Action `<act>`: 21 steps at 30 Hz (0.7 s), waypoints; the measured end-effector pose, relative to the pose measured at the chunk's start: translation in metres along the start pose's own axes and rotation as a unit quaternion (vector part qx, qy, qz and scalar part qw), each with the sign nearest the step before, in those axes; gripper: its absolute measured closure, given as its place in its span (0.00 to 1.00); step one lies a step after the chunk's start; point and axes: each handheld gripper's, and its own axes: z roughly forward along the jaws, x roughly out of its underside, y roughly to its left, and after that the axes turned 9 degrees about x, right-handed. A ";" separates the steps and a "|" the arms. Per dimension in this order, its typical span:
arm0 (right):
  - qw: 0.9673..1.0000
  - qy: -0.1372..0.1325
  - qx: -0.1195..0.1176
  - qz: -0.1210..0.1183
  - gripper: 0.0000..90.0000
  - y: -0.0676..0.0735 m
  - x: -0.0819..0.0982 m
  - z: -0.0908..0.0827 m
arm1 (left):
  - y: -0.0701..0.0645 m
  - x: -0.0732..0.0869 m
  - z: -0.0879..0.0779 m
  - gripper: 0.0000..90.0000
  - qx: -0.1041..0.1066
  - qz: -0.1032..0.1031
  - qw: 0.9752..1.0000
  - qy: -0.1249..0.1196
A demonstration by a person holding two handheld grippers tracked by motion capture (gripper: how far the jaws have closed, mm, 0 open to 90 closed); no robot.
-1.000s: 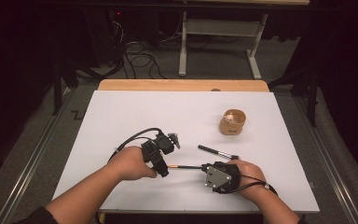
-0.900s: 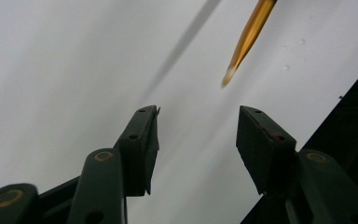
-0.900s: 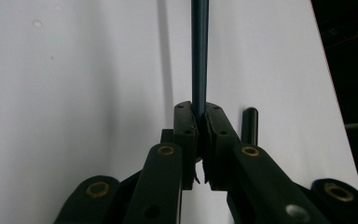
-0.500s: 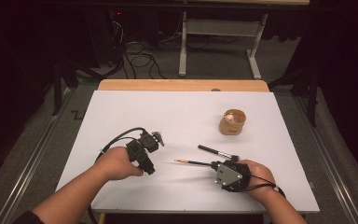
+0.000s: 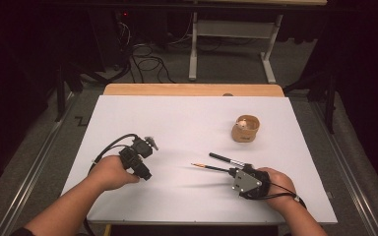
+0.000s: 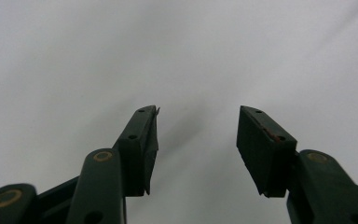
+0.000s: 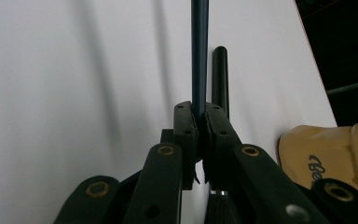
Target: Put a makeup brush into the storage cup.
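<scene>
A thin dark stick with an orange tip [image 5: 207, 167] juts left from my right gripper [image 5: 231, 172], just above the white table [image 5: 187, 123]. In the right gripper view the jaws of my right gripper [image 7: 200, 107] are shut on this dark rod [image 7: 199, 46]. A black brush [image 5: 229, 160] lies on the table just behind it, and its handle [image 7: 220, 79] runs beside the held rod. My left gripper [image 5: 144, 174] is at the table's left, pointing down at the bare surface. The jaws of my left gripper [image 6: 198, 109] stand open with nothing between them.
A tan paper cup or pouch [image 5: 246, 130] stands at the back right, and its side with dark lettering [image 7: 326, 149] lies close to my right gripper. A wooden strip [image 5: 192, 89] borders the table's far edge. Cables and a metal stand are on the floor beyond.
My left gripper has drawn away to the left from the stick's orange tip and sunk a little. The right gripper has shifted slightly right with the stick in it.
</scene>
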 end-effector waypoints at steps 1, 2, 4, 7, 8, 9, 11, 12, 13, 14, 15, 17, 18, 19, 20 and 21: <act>1.000 0.002 0.002 0.009 0.96 -0.001 0.001 0.000 | 0.001 0.001 0.000 0.53 -0.001 -0.003 1.000 -0.005; 1.000 0.002 0.002 0.009 0.96 -0.001 0.001 0.000 | 0.002 0.002 0.001 0.53 0.001 -0.009 1.000 -0.014; 1.000 0.002 0.004 0.016 0.96 -0.002 0.002 -0.001 | 0.005 0.004 0.002 0.54 -0.002 -0.018 0.999 -0.028; 1.000 0.000 0.003 0.029 0.96 -0.004 0.004 -0.002 | 0.009 0.008 0.004 0.54 -0.005 -0.031 0.998 -0.056; 0.999 -0.001 0.005 0.035 0.96 -0.004 0.004 -0.003 | 0.011 0.010 0.005 0.54 -0.002 -0.035 0.997 -0.063; 0.999 -0.003 0.005 0.034 0.96 -0.005 0.004 -0.003 | 0.012 0.012 0.007 0.54 -0.001 -0.042 0.997 -0.069; 0.999 -0.003 0.004 0.035 0.96 -0.005 0.004 -0.003 | 0.016 0.014 0.010 0.54 -0.005 -0.046 0.996 -0.071; 0.999 -0.003 0.005 0.035 0.96 -0.005 0.004 -0.003 | 0.017 0.015 0.012 0.54 -0.007 -0.051 0.996 -0.074; 0.999 -0.004 0.007 0.039 0.96 -0.005 0.004 -0.003 | 0.018 0.016 0.014 0.53 -0.009 -0.057 0.995 -0.080; 0.999 -0.004 0.007 0.039 0.96 -0.005 0.004 -0.003 | 0.020 0.018 0.015 0.53 -0.012 -0.059 0.995 -0.084; 0.999 -0.004 0.007 0.038 0.96 -0.005 0.004 -0.003 | 0.022 0.019 0.017 0.53 -0.014 -0.064 0.994 -0.090; 0.999 -0.007 0.008 0.044 0.96 -0.005 0.004 -0.004 | 0.025 0.022 0.019 0.54 -0.014 -0.069 0.992 -0.103; 0.999 -0.007 0.008 0.044 0.96 -0.005 0.004 -0.004 | 0.027 0.024 0.021 0.54 -0.013 -0.073 0.991 -0.110; 0.999 -0.004 0.009 0.045 0.96 -0.005 0.005 -0.004 | 0.029 0.026 0.021 0.54 -0.016 -0.075 0.990 -0.120; 0.999 -0.004 0.010 0.046 0.96 -0.006 0.005 -0.004 | 0.031 0.028 0.022 0.53 -0.018 -0.080 0.988 -0.134; 0.999 -0.006 0.010 0.047 0.96 -0.006 0.005 -0.004 | 0.033 0.030 0.023 0.53 -0.019 -0.087 0.986 -0.145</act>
